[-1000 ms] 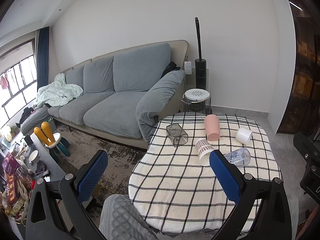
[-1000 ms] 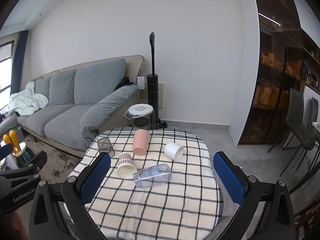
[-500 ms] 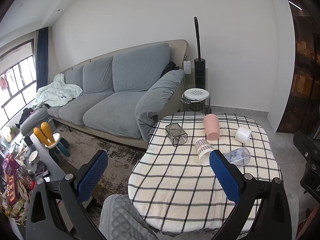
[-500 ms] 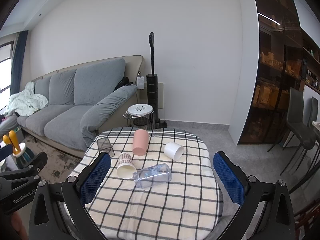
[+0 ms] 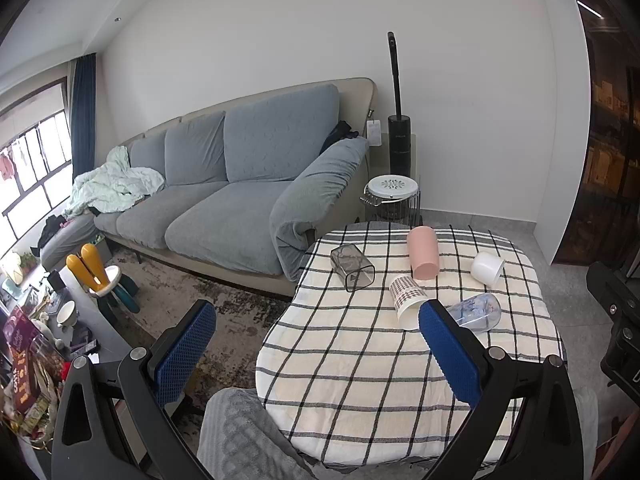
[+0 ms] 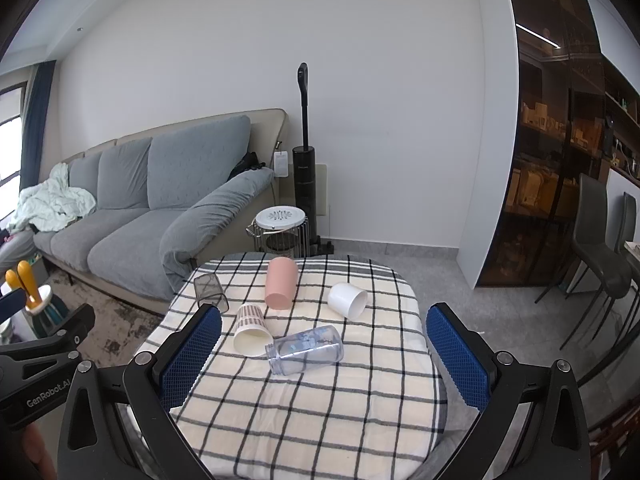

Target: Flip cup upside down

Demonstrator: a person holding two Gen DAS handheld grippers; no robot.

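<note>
Several cups lie on their sides on a checked table [image 6: 320, 412]: a pink cup [image 6: 281, 283], a white cup [image 6: 347, 299], a patterned paper cup [image 6: 250, 325], a clear plastic cup [image 6: 306, 350] and a smoky clear cup [image 6: 210, 292]. They also show in the left wrist view: pink cup [image 5: 423, 253], white cup [image 5: 487, 269], patterned paper cup [image 5: 407, 300], clear plastic cup [image 5: 476, 312], smoky clear cup [image 5: 353, 267]. My right gripper [image 6: 324, 364] is open and empty, above the near table. My left gripper [image 5: 316, 356] is open and empty, at the table's left edge.
A grey sofa [image 6: 160, 200] stands left of the table, with a wire side stool [image 6: 282, 228] and an upright vacuum [image 6: 304, 168] behind. Dark chairs [image 6: 600, 248] and a glass cabinet are at the right. A cluttered low table [image 5: 48, 332] is at the left.
Both grippers have drifted very slightly; the cups sit a touch lower in the right view. Nothing was grasped or moved.
</note>
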